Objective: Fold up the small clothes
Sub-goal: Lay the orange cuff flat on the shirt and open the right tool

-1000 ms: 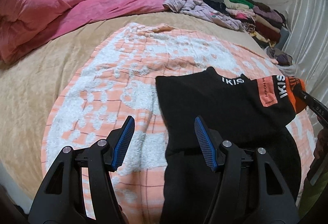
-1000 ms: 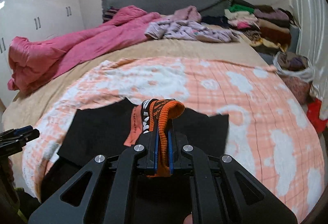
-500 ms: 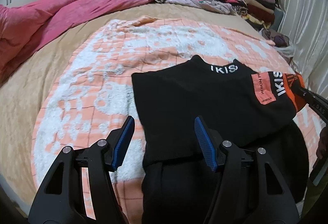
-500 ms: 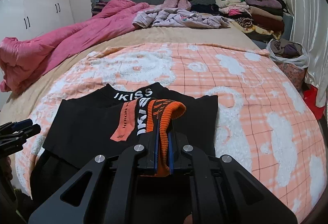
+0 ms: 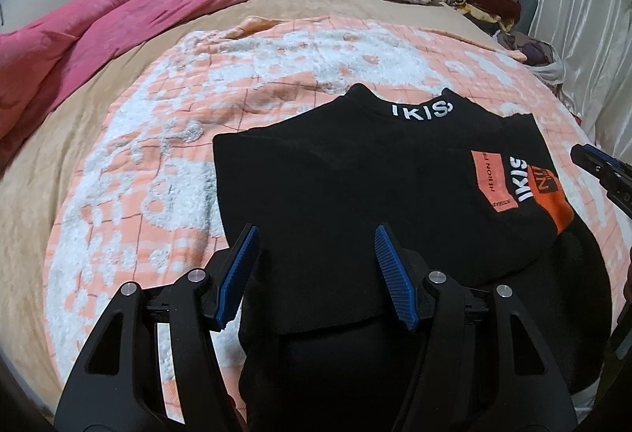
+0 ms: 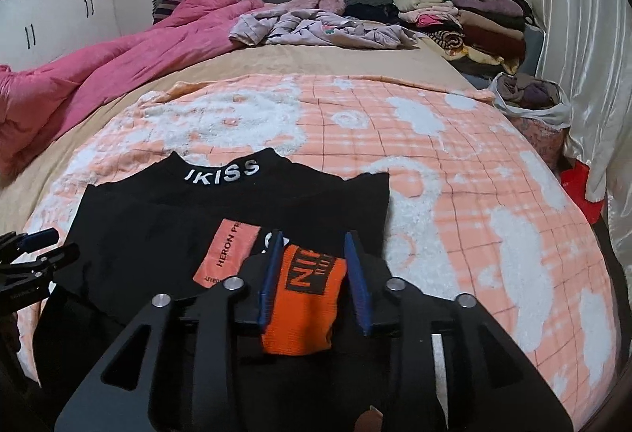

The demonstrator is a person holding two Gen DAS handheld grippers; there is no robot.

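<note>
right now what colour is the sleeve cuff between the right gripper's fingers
Orange, with black lettering on it; the sleeve cuff shows best in the right wrist view.

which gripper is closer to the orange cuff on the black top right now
Right. The right gripper is open with its fingers on either side of the orange cuff. The left gripper is open over the black top near its other side.

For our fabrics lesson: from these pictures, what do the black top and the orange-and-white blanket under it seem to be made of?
The black top looks like a soft matte knit, probably cotton jersey: it drapes limply, with a ribbed orange cuff. The blanket looks like plush fleece, its white patches tufted and fuzzy. Neither fibre is certain.
</note>
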